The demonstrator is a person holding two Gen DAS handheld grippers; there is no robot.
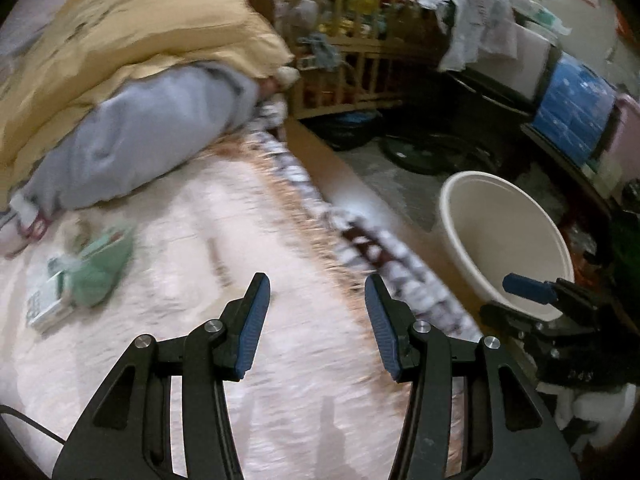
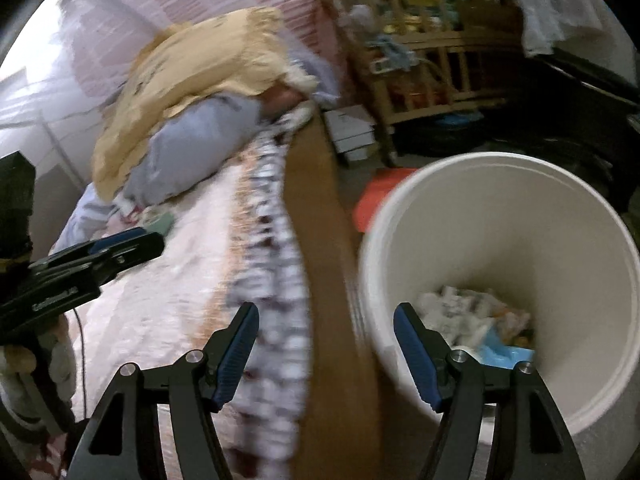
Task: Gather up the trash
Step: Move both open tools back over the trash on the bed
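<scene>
Both the left gripper (image 1: pixel 317 294) and right gripper (image 2: pixel 326 322) gape empty, so reaching for the green wrapper (image 1: pixel 100 270) at ten o'clock risks pinching the soft blanket (image 1: pixel 192 216).

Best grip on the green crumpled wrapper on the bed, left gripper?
Take the green wrapper across its bunched middle, from above with the open left gripper. It lies low on the blanket, so probably only a top pinch fits; blur hides its edges.

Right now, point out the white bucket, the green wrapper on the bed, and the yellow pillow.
white bucket (image 2: pixel 400 216), right wrist view, on its near-left rim.
green wrapper (image 1: pixel 100 268), left wrist view, on its crumpled middle.
yellow pillow (image 1: pixel 132 28), left wrist view, on its top face.
</scene>
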